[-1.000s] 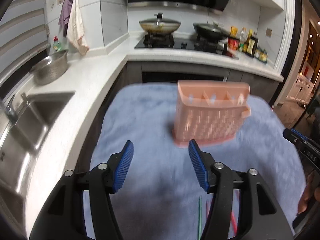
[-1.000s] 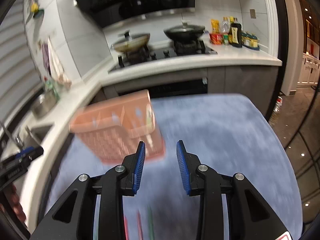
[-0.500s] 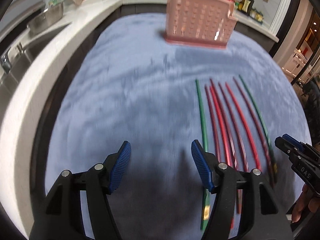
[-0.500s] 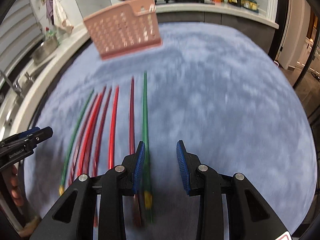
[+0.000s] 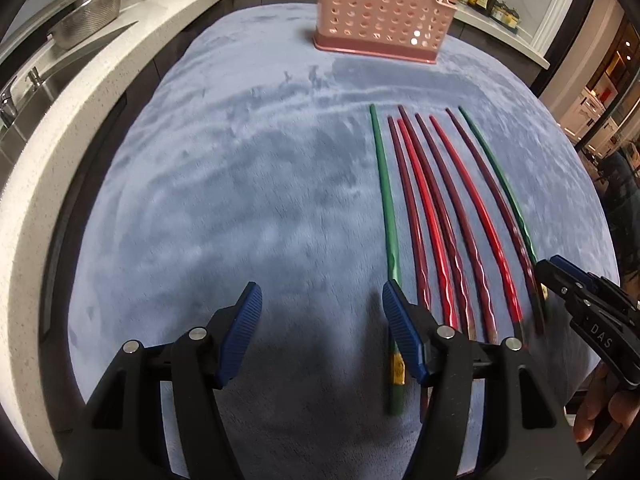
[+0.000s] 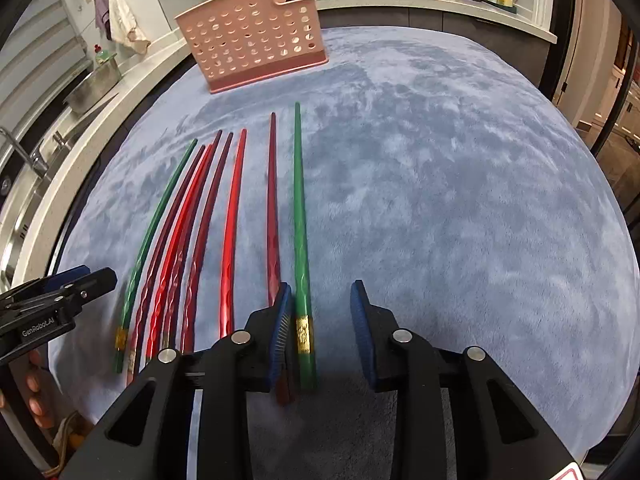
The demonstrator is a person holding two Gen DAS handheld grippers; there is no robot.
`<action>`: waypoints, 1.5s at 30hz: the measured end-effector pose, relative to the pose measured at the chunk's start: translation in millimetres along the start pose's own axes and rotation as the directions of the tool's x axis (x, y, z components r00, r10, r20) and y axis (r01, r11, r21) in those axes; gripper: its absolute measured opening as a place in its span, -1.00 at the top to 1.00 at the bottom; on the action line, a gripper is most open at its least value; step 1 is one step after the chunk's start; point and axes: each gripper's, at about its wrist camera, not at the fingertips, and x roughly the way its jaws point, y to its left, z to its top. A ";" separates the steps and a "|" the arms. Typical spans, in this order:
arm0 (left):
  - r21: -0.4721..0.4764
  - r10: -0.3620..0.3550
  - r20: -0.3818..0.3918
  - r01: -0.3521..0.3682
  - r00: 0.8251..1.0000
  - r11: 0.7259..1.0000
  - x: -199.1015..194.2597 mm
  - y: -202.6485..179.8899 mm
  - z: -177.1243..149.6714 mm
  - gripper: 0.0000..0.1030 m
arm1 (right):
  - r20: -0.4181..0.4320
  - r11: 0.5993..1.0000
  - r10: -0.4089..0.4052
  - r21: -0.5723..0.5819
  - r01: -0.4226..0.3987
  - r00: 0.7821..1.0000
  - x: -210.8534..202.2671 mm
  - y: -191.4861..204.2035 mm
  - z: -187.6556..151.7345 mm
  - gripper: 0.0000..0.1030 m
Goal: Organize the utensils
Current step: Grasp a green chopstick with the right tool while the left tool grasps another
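While my left claw (image 5: pixel 322 322) hangs with its fingers wide apart over bare blue cloth (image 5: pixel 240 200), nothing lies between them; the nearest thing is a green chopstick (image 5: pixel 386 200) that runs just past the outer side of my right-hand finger, its butt end partly hidden behind that finger. Beyond it, further right, the red and dark red chopsticks (image 5: pixel 448 216) fan out side by side, their lower ends cut off by my own frame. Far ahead stands the pink perforated holder (image 5: pixel 380 12), upright, its top out of the picture. My right claw (image 6: pixel 322 320) is also spread, and the second green chopstick (image 6: pixel 300 220) lies in the gap, close to the left finger, not gripped; whether it touches that pad I cannot tell. A dark red chopstick (image 6: pixel 273 200) slips under the left finger.
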 end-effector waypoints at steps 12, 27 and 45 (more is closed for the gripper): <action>0.078 -0.021 -0.046 0.025 0.999 0.997 5.4 -19.6 -14.4 -0.10 | -0.013 1.000 -0.014 -0.013 0.014 1.000 -0.1 1.2 -13.8 0.73; 0.149 0.003 -0.079 0.009 0.997 0.989 -2.6 -20.9 -36.3 0.05 | -0.019 1.000 -0.017 -0.009 0.016 1.000 -4.8 -0.6 -24.4 0.83; 0.143 -0.021 -0.007 0.021 1.000 0.990 -19.3 -16.6 -29.9 0.84 | 0.003 0.999 -0.012 -0.035 0.012 1.000 -16.5 3.7 -18.8 0.86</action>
